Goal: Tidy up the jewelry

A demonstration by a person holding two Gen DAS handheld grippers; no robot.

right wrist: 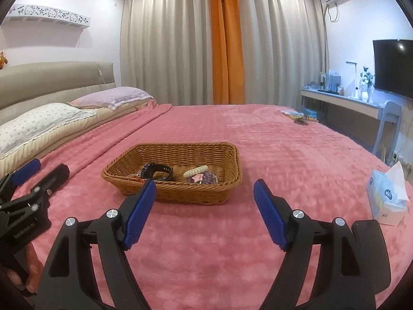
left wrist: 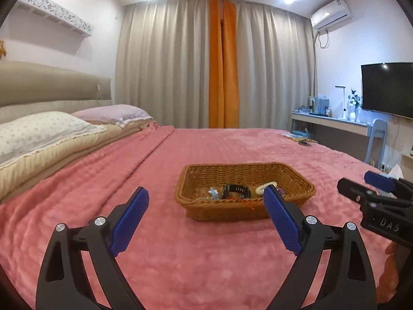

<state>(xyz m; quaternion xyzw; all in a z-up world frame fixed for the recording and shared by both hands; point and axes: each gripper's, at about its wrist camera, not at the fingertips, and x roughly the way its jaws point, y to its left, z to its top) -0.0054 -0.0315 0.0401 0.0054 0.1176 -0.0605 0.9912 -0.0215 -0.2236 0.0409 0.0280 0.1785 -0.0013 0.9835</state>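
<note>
A brown wicker basket (left wrist: 294,175) sits on the pink bedspread, also in the right wrist view (right wrist: 232,155). It holds a black watch (right wrist: 157,171), a cream spiral hair tie (right wrist: 195,170), a purple spiral tie with a pink star (right wrist: 204,178) and other small pieces. In the left wrist view the watch (left wrist: 236,190) and cream tie (left wrist: 265,185) show too. My left gripper (left wrist: 206,199) is open and empty, just short of the basket. My right gripper (right wrist: 205,190) is open and empty, in front of the basket.
A tissue pack (right wrist: 387,193) lies on the bed at right. Small items (right wrist: 296,117) lie at the bed's far right corner. Pillows (right wrist: 44,124) and headboard are at left. A desk (right wrist: 343,100), chair and TV stand at right.
</note>
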